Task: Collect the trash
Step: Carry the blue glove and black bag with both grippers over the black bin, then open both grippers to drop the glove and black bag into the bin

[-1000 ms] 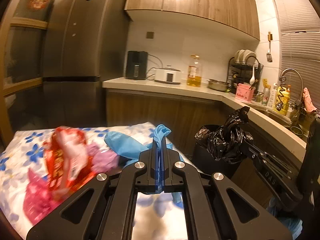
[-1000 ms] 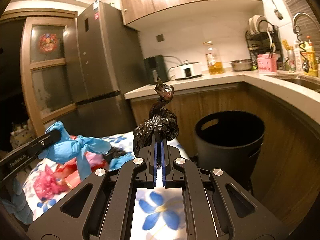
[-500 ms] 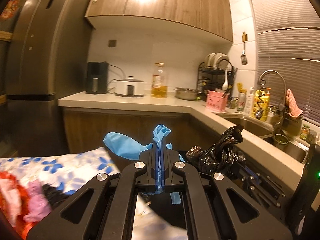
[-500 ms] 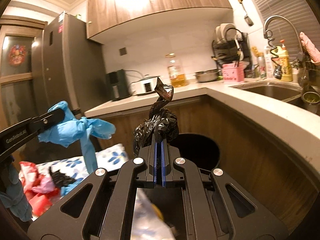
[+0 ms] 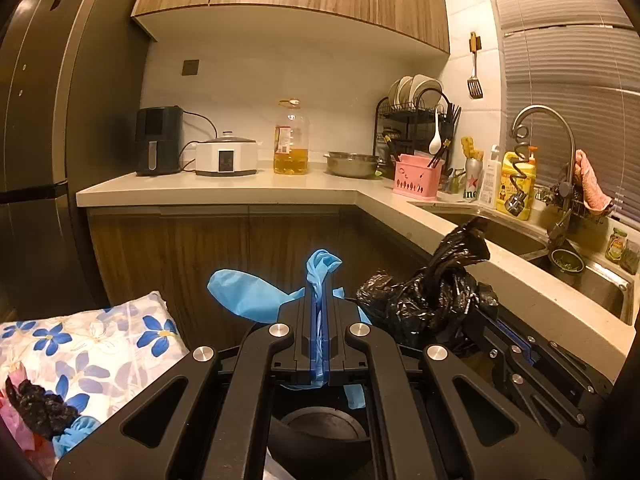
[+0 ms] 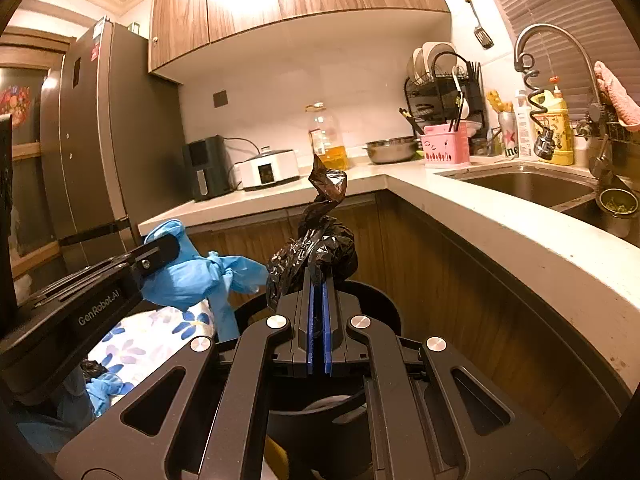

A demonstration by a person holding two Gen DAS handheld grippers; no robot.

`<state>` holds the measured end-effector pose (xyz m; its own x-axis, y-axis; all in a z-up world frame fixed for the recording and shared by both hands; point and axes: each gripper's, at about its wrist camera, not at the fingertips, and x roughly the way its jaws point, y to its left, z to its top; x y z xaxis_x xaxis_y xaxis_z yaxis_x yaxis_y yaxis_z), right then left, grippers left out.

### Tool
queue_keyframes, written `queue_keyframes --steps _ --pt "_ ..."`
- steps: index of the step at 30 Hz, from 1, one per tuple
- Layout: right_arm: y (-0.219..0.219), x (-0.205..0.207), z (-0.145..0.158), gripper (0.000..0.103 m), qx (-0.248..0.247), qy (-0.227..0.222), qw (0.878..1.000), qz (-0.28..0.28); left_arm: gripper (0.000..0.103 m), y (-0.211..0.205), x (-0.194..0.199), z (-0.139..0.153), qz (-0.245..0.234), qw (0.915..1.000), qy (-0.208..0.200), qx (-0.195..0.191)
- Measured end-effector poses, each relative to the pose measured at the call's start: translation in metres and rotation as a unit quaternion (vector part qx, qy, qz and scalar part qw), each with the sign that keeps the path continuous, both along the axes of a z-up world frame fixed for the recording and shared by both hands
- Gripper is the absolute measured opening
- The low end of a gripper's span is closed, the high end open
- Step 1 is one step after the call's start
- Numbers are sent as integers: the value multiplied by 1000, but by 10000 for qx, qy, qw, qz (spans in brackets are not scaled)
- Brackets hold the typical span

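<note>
Black plastic fills the lower middle of both wrist views: the round trash bin sits directly beneath the two tools, its mouth open. At lower left, the flowered cloth has more scraps on it. The step in hand looks like the drop, both pieces having reached the bin.

The right gripper is clamped narrow on a crumpled black bag, whose twisted neck stands upright, long axis vertical, tip curling toward the upper right. The left gripper is pinched tight on a blue glove; its knotted end pokes straight up, while one puffed part lies sideways toward the frame's left.

Next, I judge, both jaws must part while over the bin's mouth so each piece falls inside.
</note>
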<state>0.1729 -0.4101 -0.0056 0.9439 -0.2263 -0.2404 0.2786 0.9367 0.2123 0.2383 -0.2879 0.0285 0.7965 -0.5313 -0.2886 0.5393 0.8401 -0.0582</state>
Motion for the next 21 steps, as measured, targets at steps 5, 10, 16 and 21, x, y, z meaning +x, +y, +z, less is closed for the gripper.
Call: queue_keyframes --steps 5,10,16,21 --pt "-7 11 -6 4 16 81 9999 58 1 -9 11 -5 17 10000 43 88" --pt "-10 20 -10 4 33 139 9998 108 1 -16 21 -11 7 9998 108 149" --pt "-13 27 -14 5 70 177 9997 134 2 -22 29 -19 -35 9995 171 257" --pt "-18 31 -16 15 108 226 9996 108 17 -23 35 -26 -32 9991 267 332"
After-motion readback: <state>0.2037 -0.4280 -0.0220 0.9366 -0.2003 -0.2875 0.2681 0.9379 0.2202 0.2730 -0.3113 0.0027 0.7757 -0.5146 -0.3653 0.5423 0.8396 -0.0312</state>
